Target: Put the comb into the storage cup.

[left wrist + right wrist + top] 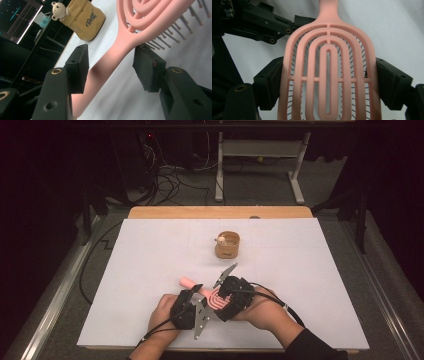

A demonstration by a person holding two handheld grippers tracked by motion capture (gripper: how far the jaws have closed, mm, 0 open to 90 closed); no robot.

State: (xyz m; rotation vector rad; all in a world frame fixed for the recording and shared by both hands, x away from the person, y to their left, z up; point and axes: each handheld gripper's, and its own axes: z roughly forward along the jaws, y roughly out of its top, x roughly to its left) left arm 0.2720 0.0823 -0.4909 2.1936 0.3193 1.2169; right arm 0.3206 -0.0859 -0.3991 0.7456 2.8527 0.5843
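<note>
A pink vented hairbrush (216,298) lies near the front of the white table top (310,270), bristles down, handle (187,281) pointing left and away. My right gripper (329,83) is shut on the brush head (328,62), one pad pressed against each long edge. My left gripper (113,65) straddles the brush handle (107,60); the left pad (79,68) sits close beside it and the right pad (147,68) stands a little apart, so the jaws are open. In the high view the left gripper (196,290) and right gripper (220,302) meet at the brush.
A tan pouch (227,245) with a small white bear (59,9) on its rim stands mid-table, beyond the brush. A wooden edge (220,212) borders the far side. Cables trail from both grippers toward the front edge.
</note>
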